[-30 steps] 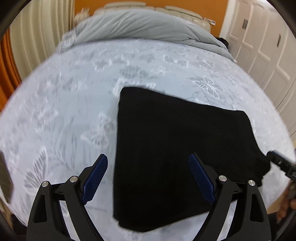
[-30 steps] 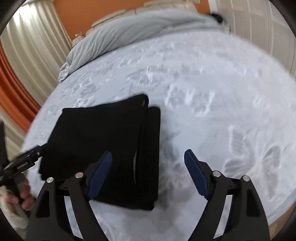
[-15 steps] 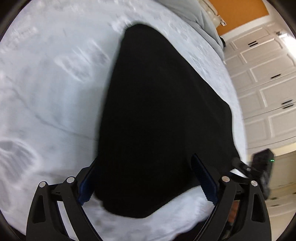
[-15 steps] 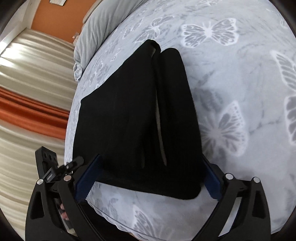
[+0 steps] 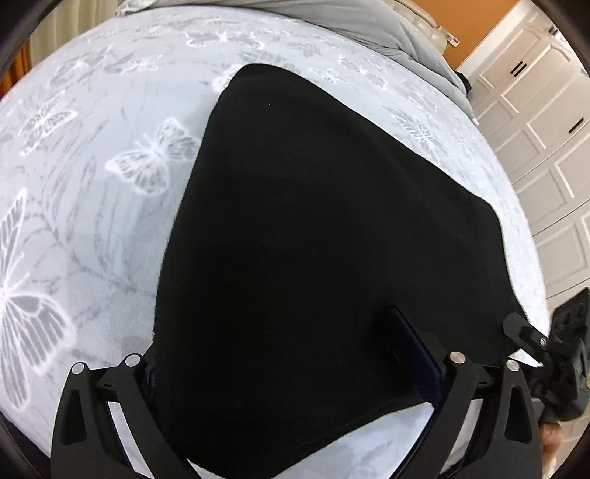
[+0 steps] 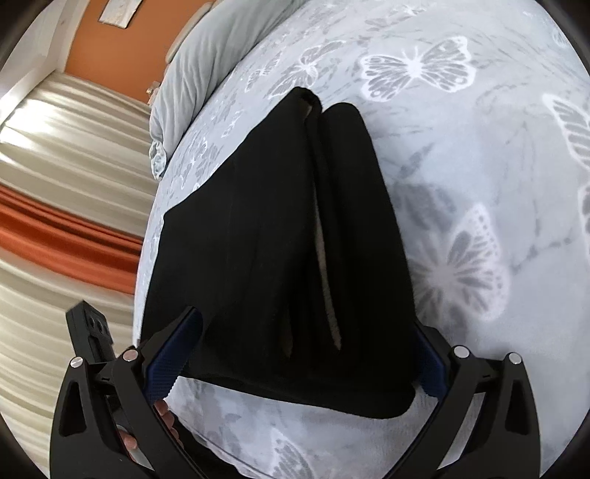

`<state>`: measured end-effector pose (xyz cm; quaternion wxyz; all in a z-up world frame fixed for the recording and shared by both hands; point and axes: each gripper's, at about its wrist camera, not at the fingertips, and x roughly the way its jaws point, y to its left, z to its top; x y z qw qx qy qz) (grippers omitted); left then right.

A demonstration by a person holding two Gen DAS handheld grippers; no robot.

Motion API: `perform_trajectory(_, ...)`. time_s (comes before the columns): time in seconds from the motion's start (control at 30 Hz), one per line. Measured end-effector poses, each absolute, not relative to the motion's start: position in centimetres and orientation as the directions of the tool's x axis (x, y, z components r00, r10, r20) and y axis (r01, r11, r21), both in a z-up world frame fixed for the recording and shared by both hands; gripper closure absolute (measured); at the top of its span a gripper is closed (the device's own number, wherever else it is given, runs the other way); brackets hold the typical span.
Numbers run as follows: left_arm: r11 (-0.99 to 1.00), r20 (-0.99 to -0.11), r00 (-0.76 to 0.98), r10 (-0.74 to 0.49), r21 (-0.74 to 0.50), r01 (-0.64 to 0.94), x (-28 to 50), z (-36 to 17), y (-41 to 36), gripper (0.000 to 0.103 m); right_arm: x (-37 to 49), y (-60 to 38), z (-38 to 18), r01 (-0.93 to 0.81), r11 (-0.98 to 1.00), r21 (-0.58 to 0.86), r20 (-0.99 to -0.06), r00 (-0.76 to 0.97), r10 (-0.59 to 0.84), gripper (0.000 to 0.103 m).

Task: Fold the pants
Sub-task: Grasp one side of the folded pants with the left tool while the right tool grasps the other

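Observation:
The black pants lie folded in a thick stack on the butterfly-print bedspread. My left gripper is open, its fingers straddling the near edge of the stack; the left pad is hidden behind the cloth and the right pad rests on top. In the right wrist view the pants show layered folds with a pale slit. My right gripper is open, its fingers on either side of the near end of the stack.
A grey duvet lies at the head of the bed. White panelled wardrobe doors stand at the right. Striped cream and orange curtains hang beside the bed. The bed's near edge is just below both grippers.
Both grippers have come down and forward from above the bed until their open fingers straddle the near edge of the folded pants. The pants have not moved.

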<state>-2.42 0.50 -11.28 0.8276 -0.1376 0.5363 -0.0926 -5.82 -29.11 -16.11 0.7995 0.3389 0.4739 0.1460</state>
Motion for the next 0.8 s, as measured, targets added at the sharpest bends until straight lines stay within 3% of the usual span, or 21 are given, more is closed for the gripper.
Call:
perform_trajectory(0.37,0.976,-0.854,0.481,-0.198,-0.216,0.020,-2.6,-11.1,-1.2,0.005,-6.0,-28.3,-16.0,0.057,0.767,0.639,-0.660,0.552,0.509,0.005)
perform_trajectory(0.8,0.980,-0.861,0.475,-0.181,-0.199,0.012,-1.6,-11.1,-1.8,0.005,-5.6,-27.7,-16.0,0.079,0.773,0.630,-0.662,0.575,0.481,0.005)
